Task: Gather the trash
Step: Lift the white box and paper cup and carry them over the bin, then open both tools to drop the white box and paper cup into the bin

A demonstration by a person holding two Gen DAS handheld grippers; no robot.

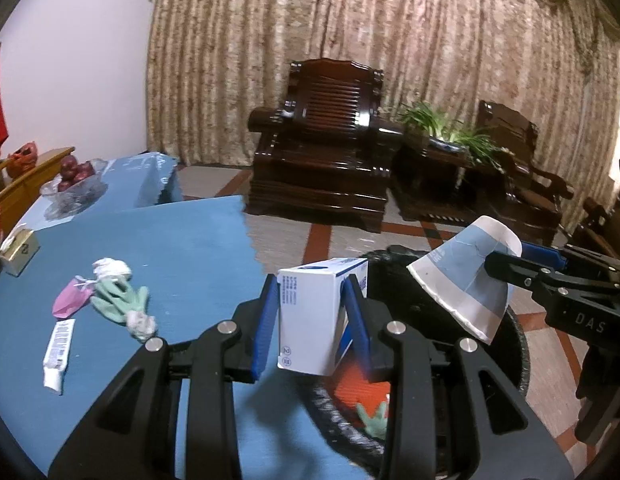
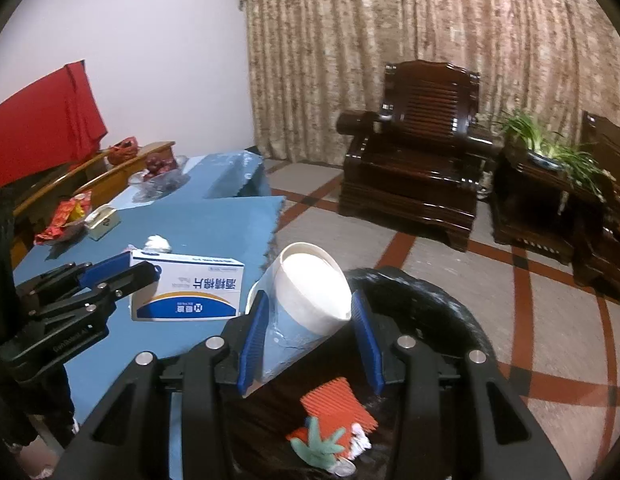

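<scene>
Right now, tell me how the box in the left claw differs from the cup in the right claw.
The white-and-blue box is a flat-sided carton with printed text; the paper cup is a round, tapering cone, crumpled near its base. The box sits roughly upright in the left claw, at the edge of the blue table; the cup lies tilted in the right claw, over the black-lined trash bin. Both are white and blue, and each is pinched between blue pads.
</scene>
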